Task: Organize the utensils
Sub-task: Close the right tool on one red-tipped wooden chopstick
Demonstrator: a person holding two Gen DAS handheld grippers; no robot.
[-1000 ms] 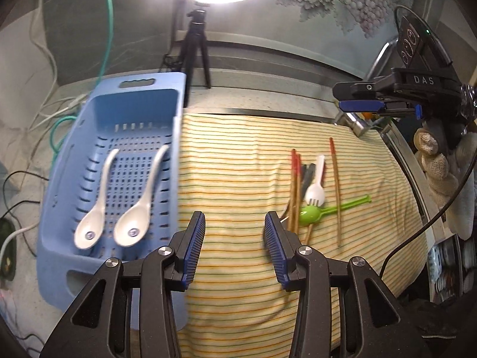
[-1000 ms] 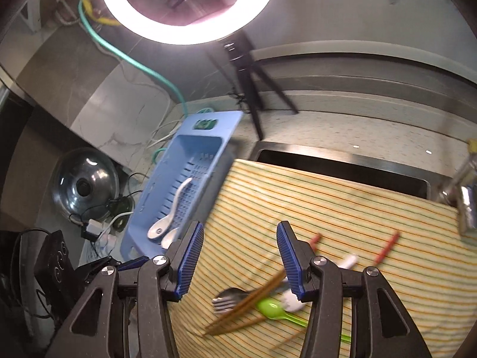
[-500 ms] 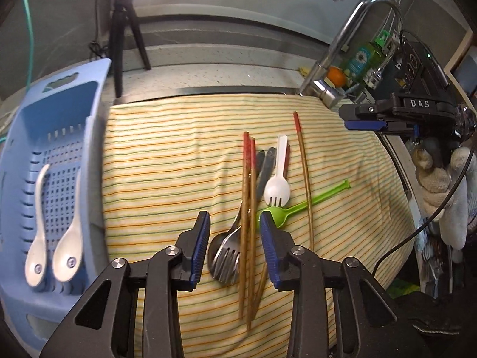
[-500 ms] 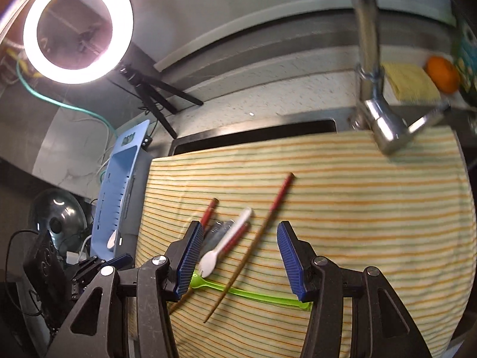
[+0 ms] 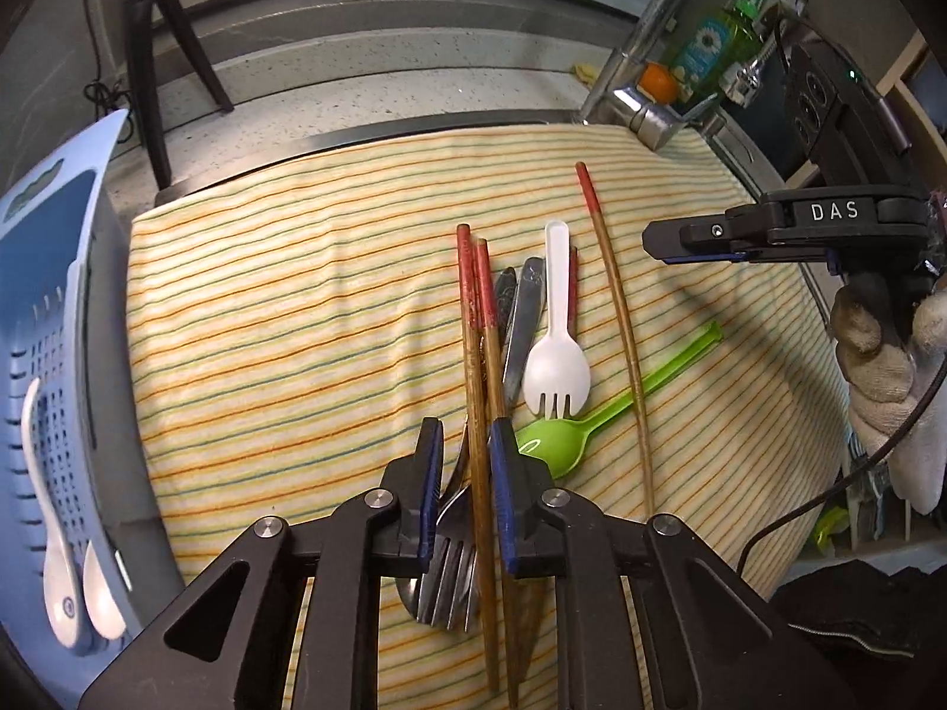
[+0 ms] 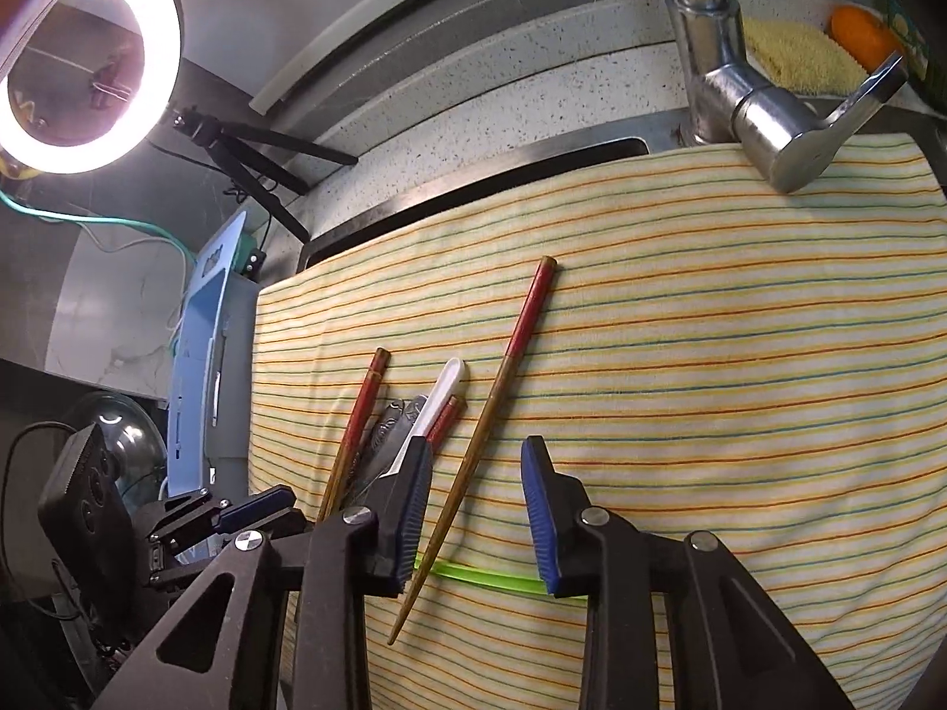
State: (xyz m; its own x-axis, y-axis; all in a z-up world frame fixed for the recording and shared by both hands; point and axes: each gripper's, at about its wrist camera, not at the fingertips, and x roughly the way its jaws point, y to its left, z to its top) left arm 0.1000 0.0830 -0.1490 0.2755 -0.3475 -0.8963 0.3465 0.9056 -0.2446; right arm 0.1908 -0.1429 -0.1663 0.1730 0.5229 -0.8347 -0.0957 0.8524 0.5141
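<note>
On the striped cloth (image 5: 284,319) lie two red-topped chopsticks (image 5: 473,355) side by side, a lone chopstick (image 5: 615,307), a white spork (image 5: 556,349), a green spoon (image 5: 592,426) and metal forks (image 5: 453,556). My left gripper (image 5: 464,473) has narrowed around the chopstick pair and a fork handle, with a small gap left. My right gripper (image 6: 473,509) is open, low over the lone chopstick (image 6: 503,378) and the green handle (image 6: 485,577). Two white spoons (image 5: 59,562) lie in the blue basket (image 5: 53,319).
A chrome tap (image 6: 746,94) stands at the cloth's far edge, with a sponge (image 6: 787,53) and an orange (image 6: 864,29) behind it. A ring light on a tripod (image 6: 89,59) stands at the back left. The right gripper shows in the left wrist view (image 5: 698,236).
My left gripper moved right from the basket to the utensil pile, came down and narrowed around the chopstick pair. My right gripper swung right and lowered over the lone chopstick.
</note>
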